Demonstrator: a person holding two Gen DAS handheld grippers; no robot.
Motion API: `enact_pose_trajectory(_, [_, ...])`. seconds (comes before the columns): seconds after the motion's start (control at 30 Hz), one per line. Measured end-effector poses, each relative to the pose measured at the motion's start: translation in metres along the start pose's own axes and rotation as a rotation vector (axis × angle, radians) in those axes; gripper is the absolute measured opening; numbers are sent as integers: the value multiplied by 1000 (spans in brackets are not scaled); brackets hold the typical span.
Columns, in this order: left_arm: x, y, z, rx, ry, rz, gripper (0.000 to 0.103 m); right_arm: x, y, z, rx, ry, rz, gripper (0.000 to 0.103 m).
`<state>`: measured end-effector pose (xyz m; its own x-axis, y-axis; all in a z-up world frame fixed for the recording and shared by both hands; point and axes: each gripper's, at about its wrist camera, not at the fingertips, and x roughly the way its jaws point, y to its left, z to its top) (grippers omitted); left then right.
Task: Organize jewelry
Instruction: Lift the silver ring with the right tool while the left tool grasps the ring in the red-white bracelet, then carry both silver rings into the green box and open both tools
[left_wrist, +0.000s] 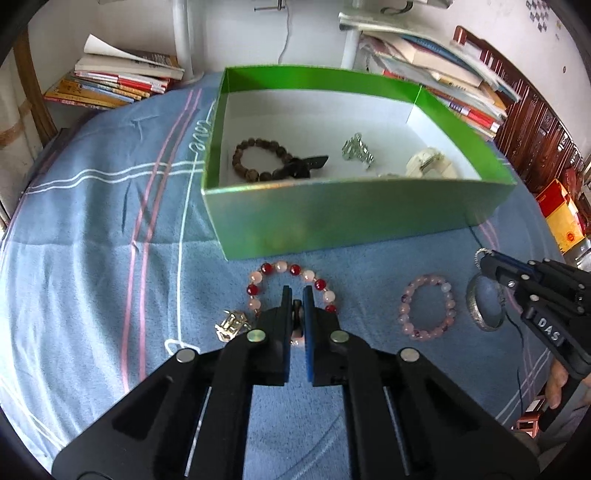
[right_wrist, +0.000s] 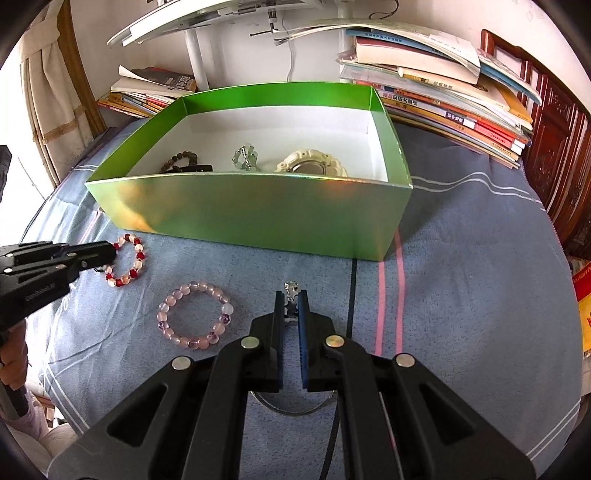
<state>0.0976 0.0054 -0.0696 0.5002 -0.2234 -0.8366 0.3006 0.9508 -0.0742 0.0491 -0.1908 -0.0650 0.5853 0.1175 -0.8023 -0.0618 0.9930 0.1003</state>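
Observation:
A green box (left_wrist: 332, 218) (right_wrist: 258, 218) stands on the blue cloth and holds a dark bead bracelet (left_wrist: 255, 158), a silver piece (left_wrist: 356, 149) and a white watch (right_wrist: 314, 166). My left gripper (left_wrist: 297, 295) is shut on the red and pink bead bracelet (left_wrist: 291, 271) (right_wrist: 127, 260) lying in front of the box. My right gripper (right_wrist: 291, 297) is shut on the silver top loop (right_wrist: 291, 290) of a round pendant (left_wrist: 484, 302), which lies on the cloth under it. A pale pink bracelet (left_wrist: 426, 308) (right_wrist: 195, 319) lies between the two grippers.
A small gold charm (left_wrist: 231, 325) lies left of my left gripper. Stacks of books (left_wrist: 118, 81) (right_wrist: 443, 99) sit behind the box on both sides. A white lamp pole (right_wrist: 195, 55) stands at the back. A wooden cabinet (right_wrist: 557, 147) is at the right.

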Motion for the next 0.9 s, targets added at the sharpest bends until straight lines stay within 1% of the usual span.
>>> enact_pose_trajectory(0.13, [-10, 0, 1, 2, -22, -9, 6, 1, 2, -1, -3, 3, 1, 7])
enact_pose_trajectory(0.37, [-15, -4, 1, 7, -23, -9, 6, 0, 9, 0, -24, 3, 10, 7])
enact_pose_trajectory(0.47, [-26, -10, 4, 26, -49, -7, 6, -14, 13, 8, -44, -36, 11, 7])
enact_pose_trajectory(0.5, [-31, -13, 7, 37, -66, -9, 6, -23, 15, 14, -51, -65, 18, 7])
enact_pose_trajectory(0.6, [-52, -19, 22, 70, -134, -15, 6, -46, 15, 32, -68, -151, 17, 7])
enact_pose_trajectory(0.67, [-62, -22, 36, 81, -174, -15, 6, -58, 15, 48, -72, -204, -11, 7])
enact_pose_trajectory(0.73, [-71, -24, 51, 92, -215, -10, 6, -63, 12, 61, -71, -237, -28, 7])
enact_pose_trajectory(0.8, [-76, -24, 66, 98, -246, -13, 6, -64, 9, 74, -64, -257, -43, 7])
enact_pose_trajectory(0.9, [-75, -20, 93, 74, -271, -40, 6, -53, 0, 93, -37, -249, -25, 7])
